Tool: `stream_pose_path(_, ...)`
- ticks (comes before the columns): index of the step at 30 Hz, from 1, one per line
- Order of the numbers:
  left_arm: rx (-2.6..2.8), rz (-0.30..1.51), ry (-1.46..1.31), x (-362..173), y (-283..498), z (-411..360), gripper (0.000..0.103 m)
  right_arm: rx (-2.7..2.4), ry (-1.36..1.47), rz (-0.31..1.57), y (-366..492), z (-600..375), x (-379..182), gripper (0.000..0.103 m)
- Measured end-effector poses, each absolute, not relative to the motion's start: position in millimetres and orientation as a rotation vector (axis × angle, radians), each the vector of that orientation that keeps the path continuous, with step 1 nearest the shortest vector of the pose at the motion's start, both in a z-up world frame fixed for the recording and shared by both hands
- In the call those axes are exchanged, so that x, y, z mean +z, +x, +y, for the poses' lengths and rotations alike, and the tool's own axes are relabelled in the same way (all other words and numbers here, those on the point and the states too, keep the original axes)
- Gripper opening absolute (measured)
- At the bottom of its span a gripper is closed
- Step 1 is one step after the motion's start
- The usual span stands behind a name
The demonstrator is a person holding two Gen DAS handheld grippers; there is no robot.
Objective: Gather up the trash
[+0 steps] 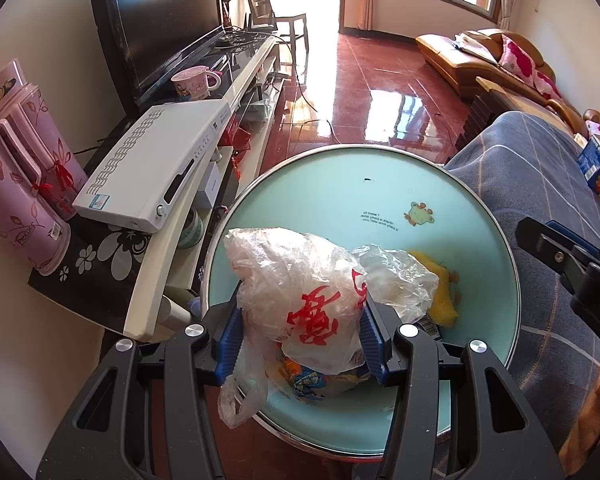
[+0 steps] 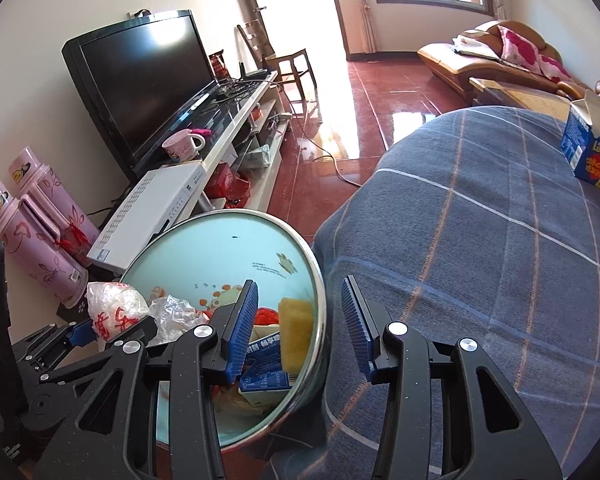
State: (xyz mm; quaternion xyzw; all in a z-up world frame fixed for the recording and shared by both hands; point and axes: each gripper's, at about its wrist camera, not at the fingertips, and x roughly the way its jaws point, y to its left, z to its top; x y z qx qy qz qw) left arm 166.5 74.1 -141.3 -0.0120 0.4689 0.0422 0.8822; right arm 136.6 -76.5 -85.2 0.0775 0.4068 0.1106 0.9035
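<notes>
We read "LOOK" in yellow on the blue carton point(image 2: 590, 152) lying on the checked blanket point(image 2: 480, 240). The plastic bag point(image 1: 312, 304) carries a large red Chinese character. Small print inside the pale blue bin point(image 1: 380, 184) stays illegible to us.

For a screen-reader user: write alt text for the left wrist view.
The left gripper clamps a crumpled clear plastic bag with red print over a pale blue trash bin, which holds a yellow sponge.

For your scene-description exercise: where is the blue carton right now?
In the right wrist view the blue carton stands at the far right on the grey checked blanket, well beyond the open right gripper and away from the bin.
</notes>
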Motion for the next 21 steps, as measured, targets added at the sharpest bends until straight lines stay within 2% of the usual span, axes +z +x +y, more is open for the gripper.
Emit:
stream_pose_path(6, 0.098, 1.004, 0.002, -154, 174, 68, 0.051, 0.207, 0.192, 0.827, 124, -93, -80, 0.044)
stream_pose_path(8, 0.106, 1.013, -0.001, -156, 175, 66, 0.056, 0.203, 0.201, 0.82, 120, -97, -78, 0.044)
stream_pose_path(9, 0.115, 1.017, -0.01, -157, 175, 67, 0.064, 0.203, 0.206, 0.817, 119, -99, -77, 0.044)
stream_pose_path(12, 0.117, 1.022, -0.02, -158, 172, 67, 0.066, 0.199, 0.215, 0.806, 114, -102, -73, 0.044)
stream_pose_path(14, 0.118, 1.021, -0.014, -157, 169, 66, 0.072, 0.194, 0.223, 0.803, 111, -105, -71, 0.044)
stream_pose_path(16, 0.131, 1.008, -0.009, -154, 166, 65, 0.085, 0.189, 0.23, 0.798, 108, -107, -70, 0.049)
stream_pose_path(18, 0.146, 0.986, -0.016, -148, 161, 66, 0.09, 0.174, 0.24, 0.782, 103, -109, -67, 0.061)
stream_pose_path(19, 0.159, 0.972, -0.018, -144, 157, 66, 0.095, 0.165, 0.248, 0.773, 100, -111, -66, 0.062)
stream_pose_path(21, 0.174, 0.933, -0.008, -135, 149, 66, 0.097, 0.156, 0.262, 0.761, 96, -114, -63, 0.065)
